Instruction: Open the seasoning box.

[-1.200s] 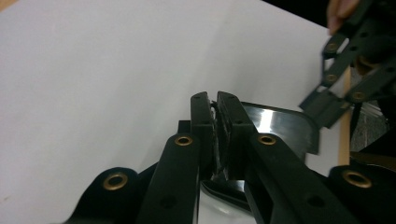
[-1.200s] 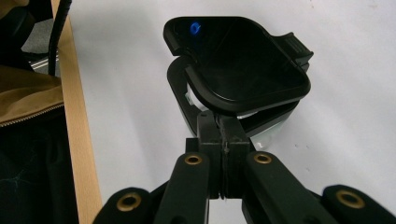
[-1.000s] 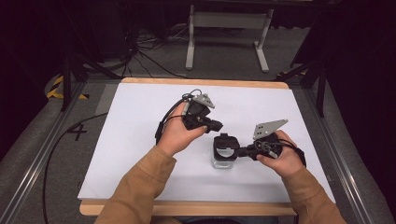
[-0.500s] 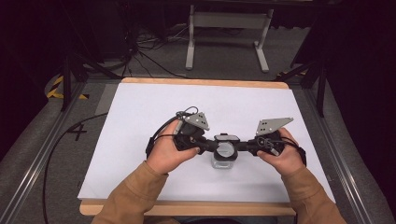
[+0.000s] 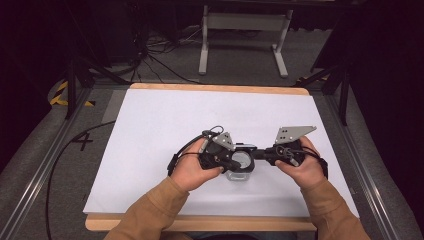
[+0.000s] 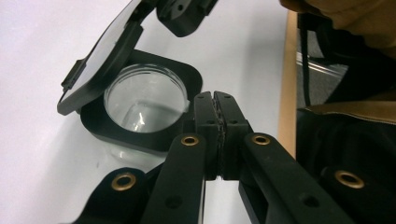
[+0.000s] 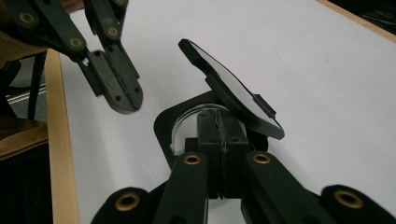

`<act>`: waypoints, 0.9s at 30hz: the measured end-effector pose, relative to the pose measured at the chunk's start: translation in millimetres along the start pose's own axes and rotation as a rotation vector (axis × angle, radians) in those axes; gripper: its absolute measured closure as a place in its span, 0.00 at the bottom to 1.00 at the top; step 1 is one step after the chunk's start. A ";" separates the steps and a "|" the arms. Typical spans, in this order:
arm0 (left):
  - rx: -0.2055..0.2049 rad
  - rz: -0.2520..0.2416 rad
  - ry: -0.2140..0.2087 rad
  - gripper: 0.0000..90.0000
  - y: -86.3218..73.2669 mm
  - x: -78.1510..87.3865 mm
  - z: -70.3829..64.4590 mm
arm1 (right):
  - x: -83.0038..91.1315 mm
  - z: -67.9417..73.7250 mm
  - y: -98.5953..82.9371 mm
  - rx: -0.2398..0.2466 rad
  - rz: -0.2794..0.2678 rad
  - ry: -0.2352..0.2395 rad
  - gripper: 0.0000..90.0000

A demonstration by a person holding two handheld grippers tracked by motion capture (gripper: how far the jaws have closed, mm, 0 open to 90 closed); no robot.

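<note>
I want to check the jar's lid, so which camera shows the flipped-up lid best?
The left gripper view: the lid stands tilted open above the clear jar, its pale inner face plain. The right gripper view shows the lid partly edge-on behind the right gripper. In the high view both grippers crowd the jar, and the lid cannot be made out.

The jar [image 6: 142, 105] is clear, glossy glass or plastic with a matt black plastic collar and lid [image 6: 100, 56]. Both tools, left [image 6: 218, 100] and right [image 7: 219, 122], are matt black plastic with brass rivets. The surface [image 5: 160, 120] is smooth matt white, edged in pale wood
</note>
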State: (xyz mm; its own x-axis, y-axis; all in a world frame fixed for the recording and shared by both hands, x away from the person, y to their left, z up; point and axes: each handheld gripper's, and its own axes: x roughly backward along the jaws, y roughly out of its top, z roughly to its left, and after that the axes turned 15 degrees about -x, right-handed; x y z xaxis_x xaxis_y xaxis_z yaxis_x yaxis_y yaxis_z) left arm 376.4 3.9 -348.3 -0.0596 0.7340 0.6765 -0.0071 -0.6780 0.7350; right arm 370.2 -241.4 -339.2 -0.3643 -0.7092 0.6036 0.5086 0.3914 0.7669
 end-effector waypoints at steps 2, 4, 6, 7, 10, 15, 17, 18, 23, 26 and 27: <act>-0.001 -0.005 0.015 1.00 -1.3 -4.6 1.4 | -0.4 0.1 0.0 0.000 -0.001 -0.002 1.00; 0.008 -0.013 0.031 1.00 -2.7 -7.0 2.2 | -1.4 -0.3 0.1 0.001 -0.005 -0.008 1.00; 0.023 -0.024 0.055 1.00 -5.0 -9.0 3.3 | -2.2 -0.6 0.3 0.006 -0.014 -0.021 1.00; 0.033 -0.029 0.061 1.00 -6.2 -10.6 3.5 | -2.5 -0.7 0.4 0.008 -0.019 -0.025 1.00; 0.043 -0.022 0.075 1.00 -9.5 -14.2 3.9 | -3.0 -0.9 0.8 0.014 -0.031 -0.037 1.00; 0.055 -0.013 0.071 1.00 -12.3 -18.5 3.7 | -4.9 -1.5 0.8 0.016 -0.054 -0.044 1.00; 0.058 -0.014 0.074 1.00 -12.3 -19.0 3.3 | -5.7 -1.3 0.9 0.017 -0.059 -0.046 1.00; 0.055 -0.012 0.076 1.00 -12.3 -18.9 3.2 | -6.1 -1.3 1.1 0.019 -0.065 -0.047 1.00; 0.048 -0.015 0.094 1.00 -13.1 -19.2 0.4 | -5.9 -1.6 2.5 0.023 -0.089 -0.052 1.00; 0.043 -0.016 0.105 1.00 -13.9 -19.2 -1.2 | -5.9 -2.7 3.8 0.023 -0.110 -0.057 1.00; 0.041 -0.019 0.107 1.00 -14.1 -19.3 -1.4 | -6.1 -3.1 4.1 0.020 -0.113 -0.060 1.00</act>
State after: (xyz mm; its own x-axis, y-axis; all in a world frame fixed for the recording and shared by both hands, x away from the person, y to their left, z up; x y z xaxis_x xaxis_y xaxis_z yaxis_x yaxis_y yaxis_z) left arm 376.3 -0.8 -371.9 -0.1664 0.7368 0.6553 0.0310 -0.6603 0.7503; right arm 376.9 -237.3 -340.3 -0.4650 -0.7130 0.5248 0.4461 0.3233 0.8345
